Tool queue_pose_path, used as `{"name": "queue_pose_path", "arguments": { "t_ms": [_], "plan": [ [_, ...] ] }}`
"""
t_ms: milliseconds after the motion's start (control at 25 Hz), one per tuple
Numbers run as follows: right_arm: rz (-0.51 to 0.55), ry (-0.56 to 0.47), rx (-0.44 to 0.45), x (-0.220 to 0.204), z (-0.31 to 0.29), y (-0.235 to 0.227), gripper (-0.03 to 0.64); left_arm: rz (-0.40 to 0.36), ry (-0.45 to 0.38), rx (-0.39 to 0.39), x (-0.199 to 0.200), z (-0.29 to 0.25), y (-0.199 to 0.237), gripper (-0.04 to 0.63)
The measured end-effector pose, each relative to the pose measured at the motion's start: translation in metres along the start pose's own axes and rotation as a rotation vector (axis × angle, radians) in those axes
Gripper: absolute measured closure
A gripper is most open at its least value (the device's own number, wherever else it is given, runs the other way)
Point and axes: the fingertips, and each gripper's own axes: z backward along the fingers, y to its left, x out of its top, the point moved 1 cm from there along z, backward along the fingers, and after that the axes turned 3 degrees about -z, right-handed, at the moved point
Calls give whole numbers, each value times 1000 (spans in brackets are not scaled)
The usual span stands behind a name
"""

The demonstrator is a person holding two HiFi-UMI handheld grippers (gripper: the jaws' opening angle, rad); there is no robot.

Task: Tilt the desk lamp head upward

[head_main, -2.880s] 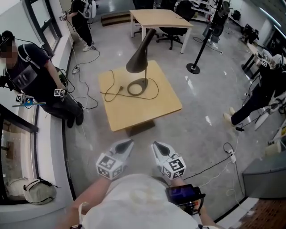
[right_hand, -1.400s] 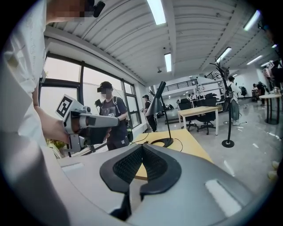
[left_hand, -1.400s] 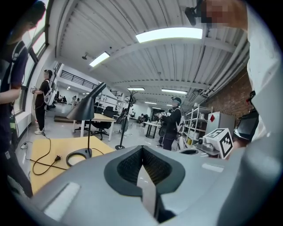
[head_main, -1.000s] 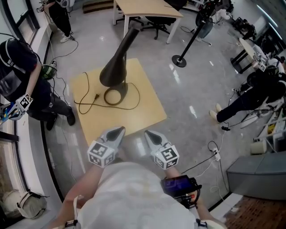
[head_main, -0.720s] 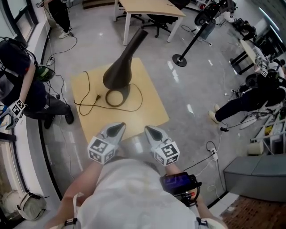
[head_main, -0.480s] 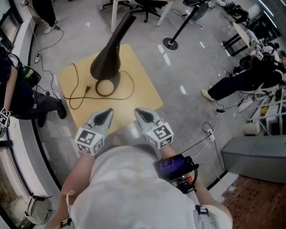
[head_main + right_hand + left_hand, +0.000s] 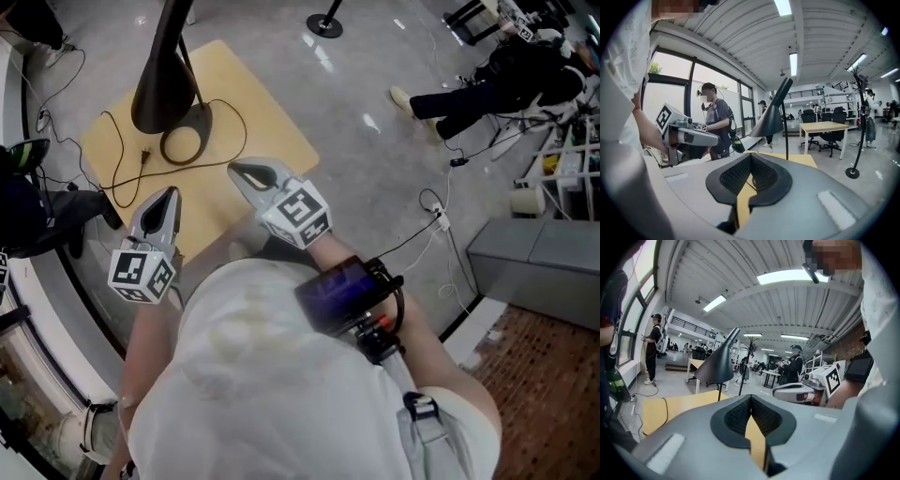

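A black desk lamp stands on the low wooden table [image 7: 272, 131]. Its cone-shaped head [image 7: 157, 89] points down over the ring base [image 7: 187, 142]. My left gripper [image 7: 170, 195] hovers shut over the table's near edge, short of the lamp. My right gripper [image 7: 236, 170] is shut too, just right of the base and apart from it. Nothing is between either pair of jaws. In the left gripper view the lamp head [image 7: 716, 367] rises ahead, with the right gripper [image 7: 799, 391] beside it. In the right gripper view the lamp head [image 7: 771, 119] and the left gripper [image 7: 691, 137] show.
The lamp's black cord [image 7: 127, 178] loops over the table's left part. A person [image 7: 37, 211] stands close on the left by the window. Another person [image 7: 487, 80] bends down at the far right. Floor cables [image 7: 433, 217] and a grey cabinet [image 7: 539, 272] lie to the right.
The view has closed in on the table. Both grippers have moved from short of the table to over its near edge, the right one reaching nearer the lamp base. Both stay shut.
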Motion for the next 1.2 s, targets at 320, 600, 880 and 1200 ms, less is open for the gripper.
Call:
{"name": "queue_pose_path", "arguments": {
  "t_ms": [320,600,880,1200],
  "plan": [
    [16,-2,92,7,-9,-21,603,16,-23,89,12,-14,-2,594],
    [18,7,163,24,-12,-78,603,52,-27,154,28,-53,-11,594],
    [42,-3,243,30,-29,-117,603,65,-20,257,31,-71,-9,594],
    [24,0,356,34,-50,-124,603,121,-23,378,26,-65,0,594]
  ]
}}
